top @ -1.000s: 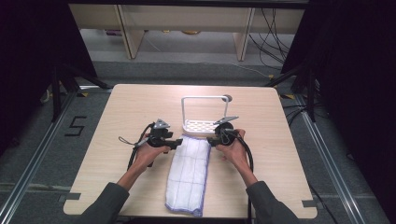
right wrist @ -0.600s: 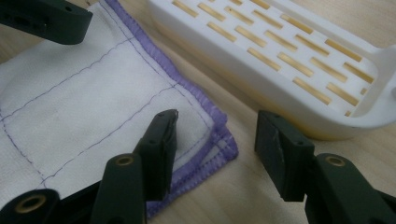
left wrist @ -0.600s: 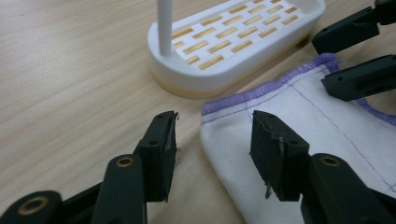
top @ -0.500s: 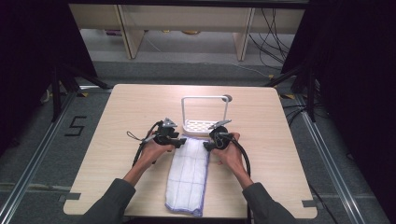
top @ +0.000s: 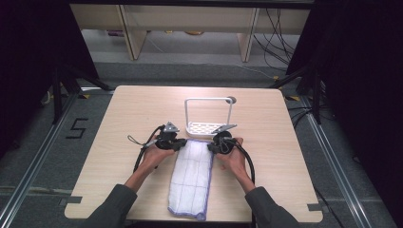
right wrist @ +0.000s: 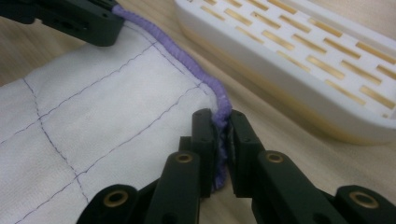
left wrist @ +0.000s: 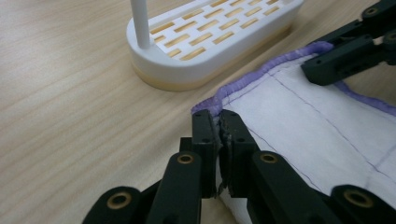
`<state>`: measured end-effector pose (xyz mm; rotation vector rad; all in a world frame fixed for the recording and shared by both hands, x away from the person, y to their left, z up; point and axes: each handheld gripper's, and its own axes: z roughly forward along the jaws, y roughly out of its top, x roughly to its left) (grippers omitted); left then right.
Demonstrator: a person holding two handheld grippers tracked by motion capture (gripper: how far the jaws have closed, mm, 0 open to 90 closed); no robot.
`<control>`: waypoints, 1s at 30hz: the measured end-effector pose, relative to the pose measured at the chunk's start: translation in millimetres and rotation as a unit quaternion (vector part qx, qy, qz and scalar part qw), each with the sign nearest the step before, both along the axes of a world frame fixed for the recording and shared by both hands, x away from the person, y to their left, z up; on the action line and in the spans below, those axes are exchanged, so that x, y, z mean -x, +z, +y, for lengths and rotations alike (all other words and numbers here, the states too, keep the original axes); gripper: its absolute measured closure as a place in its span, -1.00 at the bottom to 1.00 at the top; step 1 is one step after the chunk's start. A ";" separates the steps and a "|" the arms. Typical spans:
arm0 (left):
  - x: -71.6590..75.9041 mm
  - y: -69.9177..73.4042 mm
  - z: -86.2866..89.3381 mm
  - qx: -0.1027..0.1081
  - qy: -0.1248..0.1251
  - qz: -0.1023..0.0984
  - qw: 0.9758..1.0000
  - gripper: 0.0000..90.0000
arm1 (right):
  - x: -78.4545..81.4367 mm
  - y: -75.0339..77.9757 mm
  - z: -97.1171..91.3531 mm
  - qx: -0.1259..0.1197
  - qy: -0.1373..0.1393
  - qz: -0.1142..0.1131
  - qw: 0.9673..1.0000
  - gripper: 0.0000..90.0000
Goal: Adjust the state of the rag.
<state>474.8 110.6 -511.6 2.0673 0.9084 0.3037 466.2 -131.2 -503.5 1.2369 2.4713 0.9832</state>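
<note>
On the wooden table (top: pixel 119 118) a folded white cloth (top: pixel 192 175) with purple edging lies lengthwise toward the person, its far end just beside the white slotted rack (top: pixel 204 128). At that end's left corner the left gripper (top: pixel 180 144) has just closed its jaws and now pinches the cloth's edge, and at the right corner the right gripper (top: pixel 212 145) has just closed too, clamped on the purple hem
</note>
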 end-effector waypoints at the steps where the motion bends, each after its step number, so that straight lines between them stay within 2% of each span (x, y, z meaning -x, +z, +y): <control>1: 0.0 0.0 0.0 0.000 0.000 0.000 1.000 0.90 | -1.5 -1.6 -0.2 -0.003 0.005 -0.015 1.000 0.86; 2: 2.4 0.7 2.2 0.003 0.002 -0.004 1.000 0.90 | -2.4 0.6 -1.5 0.003 0.013 -0.015 1.000 0.87; 3: 5.3 2.1 7.7 0.009 0.003 -0.008 1.000 0.90 | -2.9 1.2 -0.5 -0.005 0.017 -0.016 1.000 0.88; 6: 5.7 4.2 11.8 0.008 0.004 -0.011 1.000 0.91 | -1.9 5.0 1.6 -0.008 0.021 -0.021 1.000 0.88; 7: 6.8 7.1 14.5 0.010 0.002 -0.013 1.000 0.91 | -1.5 7.4 3.9 -0.009 0.030 -0.037 0.999 0.88; 10: 7.0 9.8 16.4 0.015 0.004 -0.017 1.000 0.91 | 1.0 12.0 6.0 -0.013 0.031 -0.037 0.999 0.88; 11: 7.6 11.4 16.7 0.020 0.008 -0.019 1.000 0.91 | 0.9 14.6 4.9 -0.012 0.035 -0.045 0.998 0.88; 13: 8.3 12.2 15.6 0.024 0.012 -0.022 0.999 0.91 | 1.5 16.7 4.3 -0.011 0.035 -0.040 0.999 0.88; 14: 8.3 14.1 17.3 0.017 0.005 -0.022 1.000 0.91 | 1.8 18.3 3.1 -0.015 0.037 -0.048 0.998 0.88; 15: 8.7 15.8 17.9 0.020 0.006 -0.023 1.000 0.92 | 2.6 19.9 2.5 -0.016 0.038 -0.047 0.998 0.88; 16: 9.7 16.8 16.5 0.035 0.012 -0.026 0.999 0.92 | 2.8 19.7 2.6 -0.024 0.038 -0.058 0.997 0.88; 19: 12.1 24.6 19.0 0.030 0.003 -0.032 0.999 0.92 | 5.2 24.3 2.3 -0.031 0.040 -0.050 0.997 0.88; 20: 14.9 29.7 20.4 0.027 -0.007 -0.038 0.999 0.92 | 6.5 28.0 1.7 -0.025 0.041 -0.061 0.997 0.88; 21: 14.9 29.7 20.4 0.027 -0.007 -0.038 0.999 0.92 | 6.5 28.0 1.7 -0.025 0.041 -0.061 0.997 0.88; 22: 17.4 31.6 20.0 0.033 -0.004 -0.044 0.998 0.92 | 7.8 30.8 1.7 -0.027 0.043 -0.053 0.997 0.88; 23: 18.5 33.2 21.2 0.031 -0.008 -0.045 0.998 0.93 | 7.4 32.3 1.8 -0.025 0.051 -0.067 0.996 0.88; 24: 19.8 34.6 22.2 0.035 -0.009 -0.046 0.998 0.93 | 9.0 32.6 3.5 -0.033 0.048 -0.065 0.996 0.88; 25: 21.9 38.3 26.3 0.027 -0.016 -0.048 0.998 0.93 | 9.3 34.4 3.0 -0.028 0.050 -0.066 0.996 0.88; 26: 23.4 38.7 25.9 0.040 -0.010 -0.048 0.998 0.93 | 11.1 36.0 4.2 -0.032 0.049 -0.058 0.997 0.88; 27: 23.4 38.7 25.9 0.040 -0.010 -0.048 0.998 0.92 | 11.1 36.0 4.2 -0.032 0.049 -0.058 0.997 0.88; 28: 24.7 39.8 26.7 0.038 -0.009 -0.051 0.998 0.92 | 10.5 36.1 4.2 -0.030 0.055 -0.071 0.996 0.88; 30: 26.8 43.4 28.1 0.038 -0.008 -0.051 0.998 0.92 | 12.6 38.2 5.4 -0.035 0.058 -0.072 0.995 0.88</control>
